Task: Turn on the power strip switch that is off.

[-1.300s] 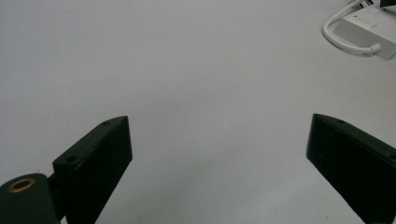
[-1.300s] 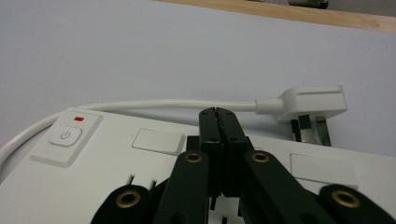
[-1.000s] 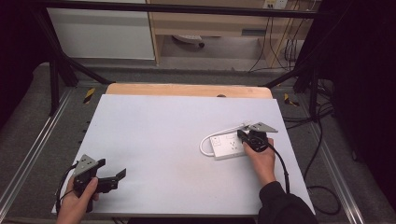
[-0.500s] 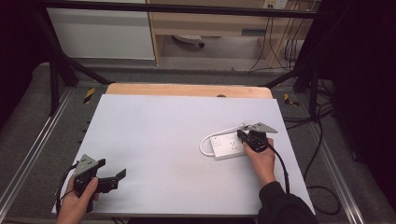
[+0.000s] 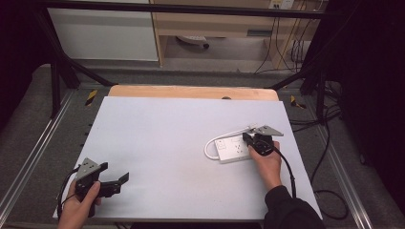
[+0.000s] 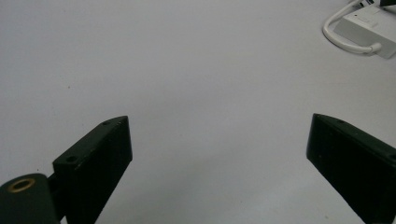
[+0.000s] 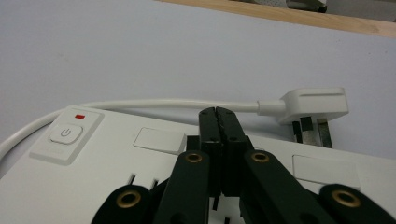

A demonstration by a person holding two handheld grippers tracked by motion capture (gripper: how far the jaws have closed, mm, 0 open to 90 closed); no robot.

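Observation:
A white power strip (image 5: 232, 149) lies at the right of the pale table (image 5: 167, 138), its white cable looping round its left end. In the right gripper view the strip (image 7: 116, 154) shows a power button (image 7: 67, 133) with a small red mark, and its white plug (image 7: 315, 105) rests on the table behind. My right gripper (image 7: 218, 113) is shut, jaws pressed together with nothing between them, tips down on the strip's top face (image 5: 248, 140). My left gripper (image 5: 119, 181) is held open near the front left corner, over bare table (image 6: 219, 135).
A wooden strip (image 5: 191, 92) edges the table's far side. Metal frame rails (image 5: 28, 162) run along both sides. Black cables (image 5: 329, 195) lie on the floor at the right. A white cabinet (image 5: 102, 33) stands beyond the table.

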